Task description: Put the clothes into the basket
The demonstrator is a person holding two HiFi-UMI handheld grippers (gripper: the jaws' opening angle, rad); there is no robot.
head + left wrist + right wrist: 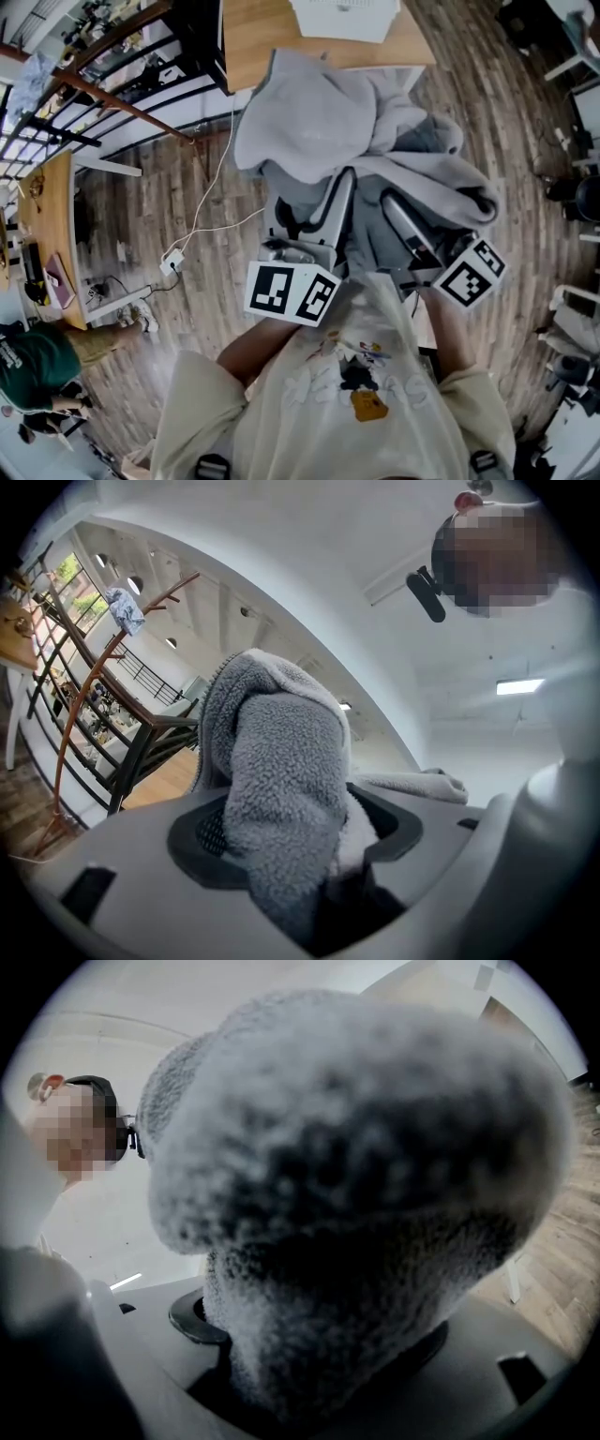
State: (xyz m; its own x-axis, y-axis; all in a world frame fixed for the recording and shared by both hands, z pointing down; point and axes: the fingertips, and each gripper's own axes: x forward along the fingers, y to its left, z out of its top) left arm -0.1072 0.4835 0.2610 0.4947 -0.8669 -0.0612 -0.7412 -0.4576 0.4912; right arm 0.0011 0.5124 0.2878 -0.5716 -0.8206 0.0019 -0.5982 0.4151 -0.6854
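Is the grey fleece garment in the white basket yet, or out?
Out. The grey fleece garment hangs bunched, clamped by the left gripper and right gripper, short of the white basket on the wooden table.

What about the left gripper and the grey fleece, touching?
Touching: the left gripper has the grey fleece clamped between its jaws, seen in the left gripper view.
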